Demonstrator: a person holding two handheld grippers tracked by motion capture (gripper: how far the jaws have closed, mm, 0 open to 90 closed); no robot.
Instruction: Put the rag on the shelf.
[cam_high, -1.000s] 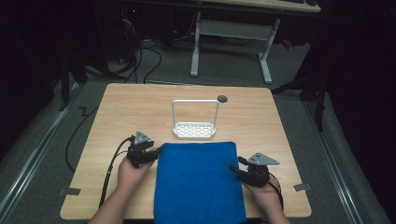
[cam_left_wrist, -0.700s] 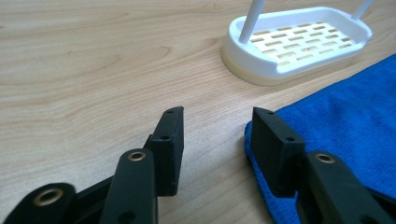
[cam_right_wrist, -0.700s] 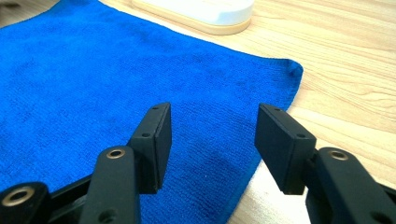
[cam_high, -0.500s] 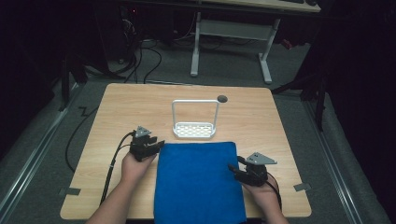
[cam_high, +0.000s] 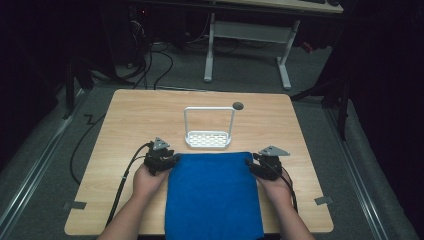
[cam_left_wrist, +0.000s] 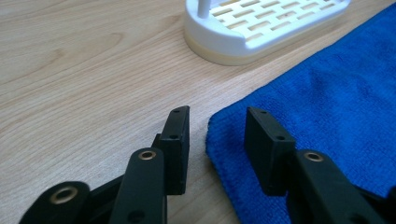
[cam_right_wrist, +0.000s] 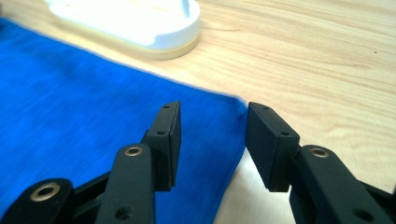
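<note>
Lying flat on the bench (cam_high: 125, 130), its near end hanging over the front edge, the blue cloth (cam_high: 214, 195) looks soft, light and limp, so it should be best taken at its two far corners. The left tool (cam_left_wrist: 217, 140) and right tool (cam_right_wrist: 212, 140) each stand open astride one corner, nothing yet pinched. The white rack (cam_high: 209, 139) sits just beyond the cloth's far edge, while both sides offer free room.
</note>
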